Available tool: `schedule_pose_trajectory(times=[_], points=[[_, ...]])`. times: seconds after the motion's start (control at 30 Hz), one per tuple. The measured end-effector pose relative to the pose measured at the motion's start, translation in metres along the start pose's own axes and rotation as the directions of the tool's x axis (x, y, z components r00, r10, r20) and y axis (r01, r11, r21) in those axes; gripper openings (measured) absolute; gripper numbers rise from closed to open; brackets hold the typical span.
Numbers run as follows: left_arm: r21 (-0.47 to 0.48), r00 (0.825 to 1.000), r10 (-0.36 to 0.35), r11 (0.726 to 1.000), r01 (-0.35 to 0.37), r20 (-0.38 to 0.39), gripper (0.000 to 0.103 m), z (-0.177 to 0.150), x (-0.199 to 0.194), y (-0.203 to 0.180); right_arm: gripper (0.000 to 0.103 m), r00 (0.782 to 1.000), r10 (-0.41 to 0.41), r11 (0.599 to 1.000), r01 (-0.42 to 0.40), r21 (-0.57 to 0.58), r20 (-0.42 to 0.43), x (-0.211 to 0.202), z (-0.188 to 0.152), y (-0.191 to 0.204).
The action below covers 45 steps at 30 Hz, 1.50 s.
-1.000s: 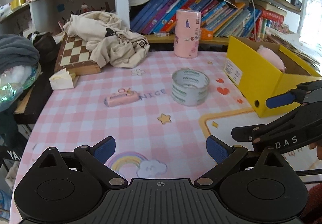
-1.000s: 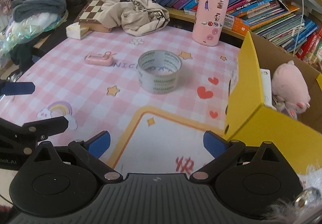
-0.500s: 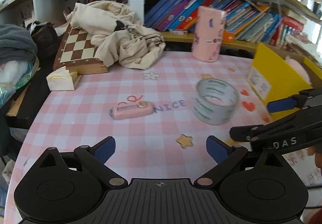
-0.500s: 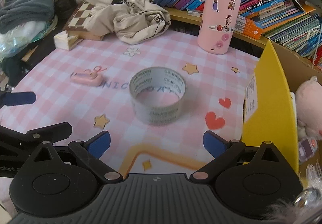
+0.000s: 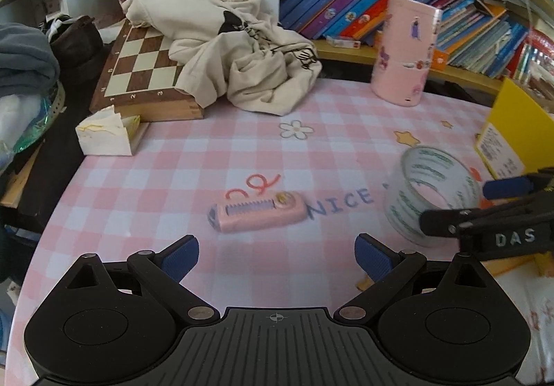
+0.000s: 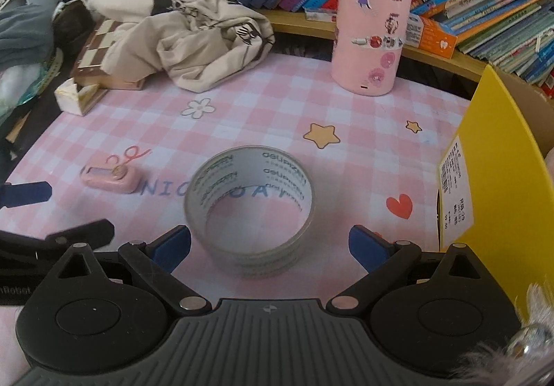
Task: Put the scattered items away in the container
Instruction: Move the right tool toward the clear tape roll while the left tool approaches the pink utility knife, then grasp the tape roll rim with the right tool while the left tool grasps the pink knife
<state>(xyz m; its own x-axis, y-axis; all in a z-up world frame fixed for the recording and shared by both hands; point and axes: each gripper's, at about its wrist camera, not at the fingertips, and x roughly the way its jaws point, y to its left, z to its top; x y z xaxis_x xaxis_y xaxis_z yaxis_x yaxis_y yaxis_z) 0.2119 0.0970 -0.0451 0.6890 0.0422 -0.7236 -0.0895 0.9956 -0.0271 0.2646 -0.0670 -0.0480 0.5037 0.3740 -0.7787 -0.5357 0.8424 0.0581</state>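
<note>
As both tools come forward over the last second, the targets grow large in their views. The right tool (image 6: 269, 244) now has the tape roll (image 6: 250, 209) sitting directly ahead, its near wall roughly level with the blue pads (image 6: 172, 245); a second ago the roll lay well ahead, near the middle of the surface (image 6: 263, 112). Jaws spread wide, nothing between the pads yet in contact as far as I can tell. The roll stands on its edge-ring, hollow upward, clear of the yellow box (image 6: 498, 185) at right.

The left tool (image 5: 276, 256) has swung away from the box and toward the pink cutter (image 5: 257, 215), which now lies just ahead of its spread jaws, long axis across the approach. Nothing is held. From the left view the right tool (image 5: 484, 209) reaches in from the side, overlapping the tape roll (image 5: 432, 193).

Judgement: each tool is lining up on its own item, so two pickups look to be in preparation. The box already holds a pink plush, seen at the frame edge only. Both remaining loose items are still on the surface; neither grasp has started. The roll is wide, and the jaws look only just wide enough to span it, so centring matters. The cutter is low and flat and may slide when pinched.
</note>
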Motion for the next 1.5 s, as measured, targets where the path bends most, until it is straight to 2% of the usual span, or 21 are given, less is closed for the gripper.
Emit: schedule_pose_trajectory(times=[0.33, 0.57, 0.77, 0.83, 0.87, 0.9, 1.07, 1.5], points=[[0.017, 0.999, 0.043, 0.999, -0.043, 0.004, 0.096, 0.013, 0.028, -0.001, 0.098, 1.0, -0.002, 1.0, 0.002, 0.007, 0.014, 0.013, 0.007, 0.0], [0.006, 0.996, 0.088, 0.996, -0.088, -0.013, 0.084, 0.013, 0.04, -0.004, 0.098, 1.0, -0.006, 1.0, 0.006, -0.001, 0.014, 0.019, 0.011, 0.0], [-0.027, 0.996, 0.089, 0.996, -0.089, 0.0, 0.081, 0.013, 0.043, 0.0, 0.097, 1.0, -0.011, 1.0, 0.011, -0.014, 0.019, 0.023, 0.013, 0.002], [-0.027, 0.996, 0.087, 0.996, -0.087, 0.003, 0.08, 0.012, 0.043, 0.0, 0.092, 1.0, -0.011, 1.0, 0.012, -0.02, 0.019, 0.025, 0.013, 0.004], [-0.028, 0.996, 0.085, 0.996, -0.085, 0.003, 0.079, 0.012, 0.043, 0.0, 0.083, 1.0, -0.005, 1.0, 0.006, -0.025, 0.017, 0.025, 0.013, 0.004], [-0.029, 0.997, 0.081, 0.996, -0.081, 0.002, 0.079, 0.012, 0.043, 0.001, 0.083, 1.0, 0.0, 0.999, 0.001, -0.032, 0.015, 0.026, 0.013, 0.005], [-0.084, 1.0, 0.022, 0.996, -0.022, -0.006, 0.078, 0.013, 0.033, 0.008, 0.082, 1.0, -0.007, 0.997, 0.008, -0.073, 0.017, 0.022, 0.012, 0.009], [-0.106, 0.998, -0.035, 0.994, 0.039, 0.043, 0.078, -0.001, -0.019, 0.009, 0.082, 0.999, 0.027, 0.997, -0.025, -0.078, 0.034, -0.017, -0.002, 0.012]])
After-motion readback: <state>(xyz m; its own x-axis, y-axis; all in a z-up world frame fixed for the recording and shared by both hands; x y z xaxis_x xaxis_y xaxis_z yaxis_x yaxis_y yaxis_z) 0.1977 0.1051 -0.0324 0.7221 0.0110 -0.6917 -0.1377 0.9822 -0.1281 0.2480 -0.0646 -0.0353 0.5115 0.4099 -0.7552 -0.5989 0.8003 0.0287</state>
